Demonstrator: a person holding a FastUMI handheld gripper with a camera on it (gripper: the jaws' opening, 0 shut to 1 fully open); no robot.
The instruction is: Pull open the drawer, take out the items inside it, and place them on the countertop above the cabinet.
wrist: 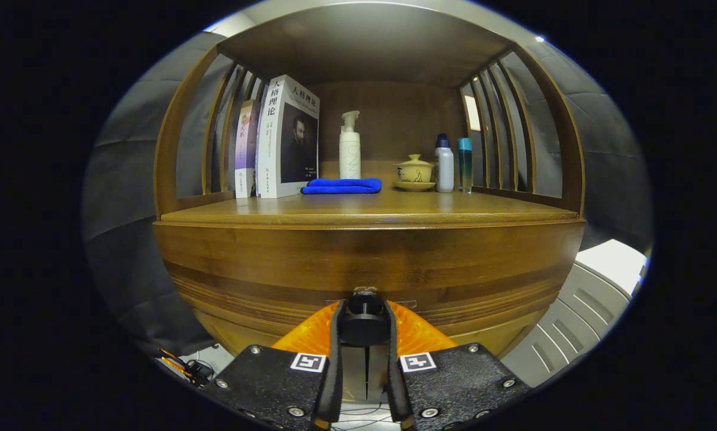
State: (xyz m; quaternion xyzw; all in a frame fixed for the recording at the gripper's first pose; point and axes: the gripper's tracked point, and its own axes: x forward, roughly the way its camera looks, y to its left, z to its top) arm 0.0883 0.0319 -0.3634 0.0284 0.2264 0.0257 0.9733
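Caught at step 1, drawer not yet opened: gripper [364, 326] closed w/ both fingers on round dark drawer knob [364, 323] below wooden countertop [370, 209]; next prob. needed straight pull back.

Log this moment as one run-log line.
phase: grasp knob | gripper: shut on drawer knob | drawer: looks closed | countertop: books, cloth, bottles, lidded cup at back
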